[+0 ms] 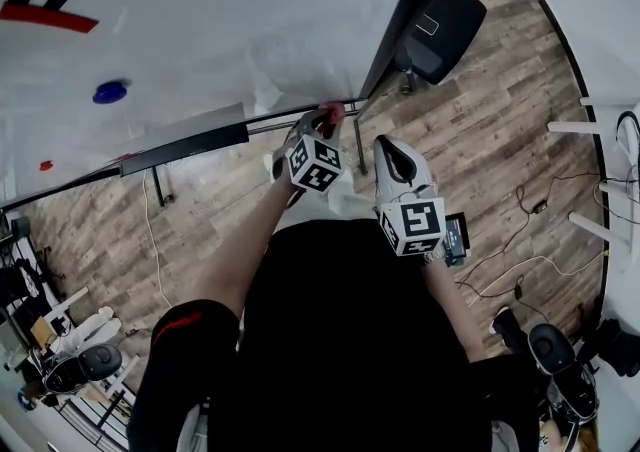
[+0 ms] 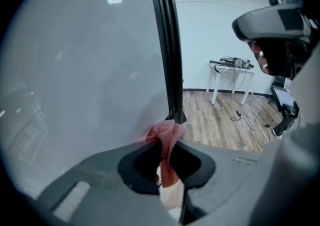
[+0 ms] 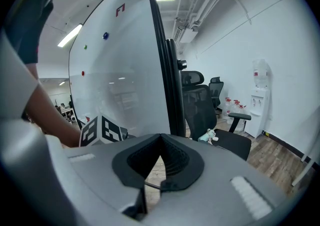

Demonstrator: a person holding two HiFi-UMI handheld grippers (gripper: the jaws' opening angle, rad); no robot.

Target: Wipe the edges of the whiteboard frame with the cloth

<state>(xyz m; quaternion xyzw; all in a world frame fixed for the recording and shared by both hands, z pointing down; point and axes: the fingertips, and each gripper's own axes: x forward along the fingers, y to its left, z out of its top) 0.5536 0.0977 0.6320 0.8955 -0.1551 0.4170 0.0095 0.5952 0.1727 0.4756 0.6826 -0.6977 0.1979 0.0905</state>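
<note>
The whiteboard (image 1: 220, 20) fills the upper left of the head view, its black side frame (image 1: 405, 10) running down to the lower right corner. My left gripper (image 1: 322, 122) is shut on a red cloth (image 1: 333, 111) at that corner. In the left gripper view the cloth (image 2: 166, 137) bunches between the jaws and touches the foot of the black frame (image 2: 169, 45). Just right of the left one, my right gripper (image 1: 390, 148) is held shut with nothing in it. Its own view looks past the shut right gripper (image 3: 160, 137) and up along the frame (image 3: 172, 85).
A black office chair (image 1: 440, 20) stands behind the board's right edge. The board's bottom tray (image 1: 185, 147) and stand leg (image 1: 157, 185) lie to the left. Cables (image 1: 520, 240) trail over the wood floor, and white table legs (image 1: 590, 130) are at the right.
</note>
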